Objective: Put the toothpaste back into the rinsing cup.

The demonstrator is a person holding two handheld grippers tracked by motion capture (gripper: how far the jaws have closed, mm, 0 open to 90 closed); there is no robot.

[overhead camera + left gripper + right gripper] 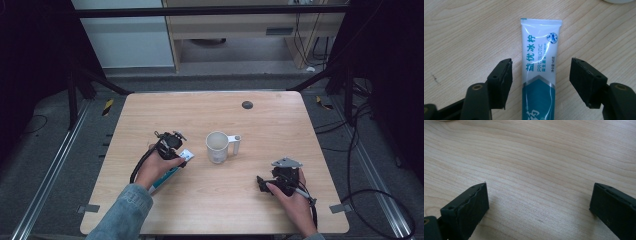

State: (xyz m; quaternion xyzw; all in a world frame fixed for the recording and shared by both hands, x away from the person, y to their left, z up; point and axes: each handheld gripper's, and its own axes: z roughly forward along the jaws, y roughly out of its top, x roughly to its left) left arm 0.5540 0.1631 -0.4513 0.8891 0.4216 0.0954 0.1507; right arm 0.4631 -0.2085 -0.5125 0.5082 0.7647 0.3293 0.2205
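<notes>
A white and teal toothpaste tube (539,72) lies flat on the wooden table (280,125), its crimped end pointing away from me. My left gripper (541,82) is down over it, one jaw on each side of the tube, with a gap between each pad and the tube. In the high view the left gripper (169,147) sits left of a white mug (217,147), and the tube (172,170) pokes out from under the hand. My right gripper (270,184) rests low at the table's front right, jaws wide apart over bare wood (539,195).
The white mug with its handle to the right stands at the table's middle. A small dark round mark (247,104) lies near the far edge. Dark frame posts and cables surround the table.
</notes>
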